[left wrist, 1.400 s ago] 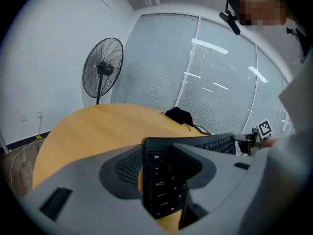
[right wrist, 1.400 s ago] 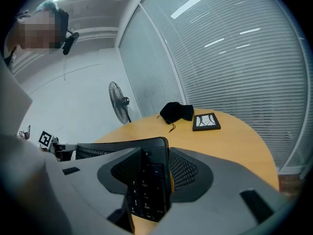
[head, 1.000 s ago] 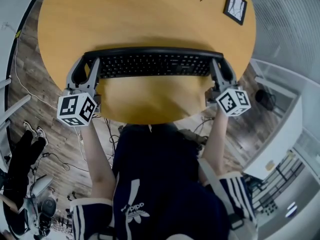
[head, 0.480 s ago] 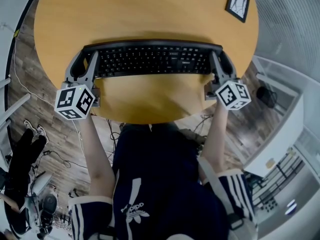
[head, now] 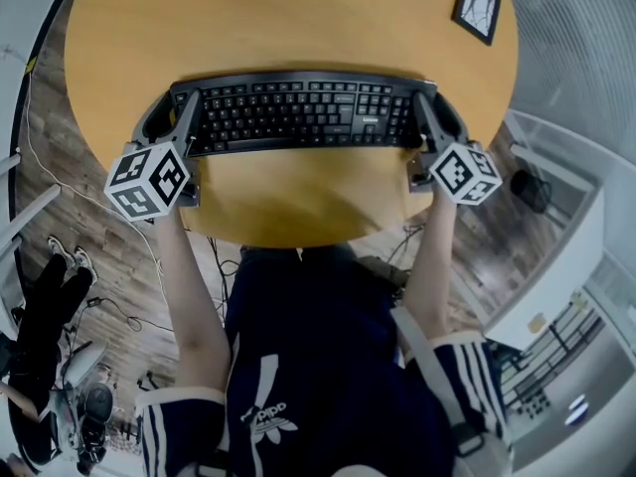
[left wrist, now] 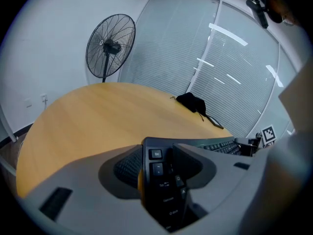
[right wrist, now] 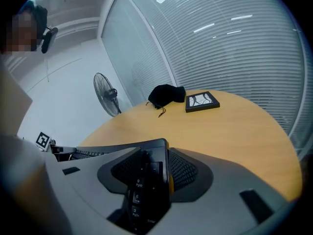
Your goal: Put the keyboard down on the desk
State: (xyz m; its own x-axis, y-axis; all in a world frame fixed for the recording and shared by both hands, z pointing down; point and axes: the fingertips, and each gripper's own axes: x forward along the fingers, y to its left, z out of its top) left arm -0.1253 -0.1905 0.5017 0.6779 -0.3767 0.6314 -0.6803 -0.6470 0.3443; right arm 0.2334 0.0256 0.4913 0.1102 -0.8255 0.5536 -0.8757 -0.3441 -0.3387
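Round wooden tabletop (head: 278, 18) in the head view, black keyboard (head: 298, 115) level across its near half; the left gripper (head: 174, 117) view shows jaws clamped on one end, the right gripper (head: 437, 117) view the other, and it looks light, stiff, smooth plastic, so end holds suit.

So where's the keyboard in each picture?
Head view: keyboard lies across the middle.
Left gripper view: bottom middle, its end between the jaws.
Right gripper view: bottom middle, its other end between the jaws.
Shared landmark: the round wooden desk.
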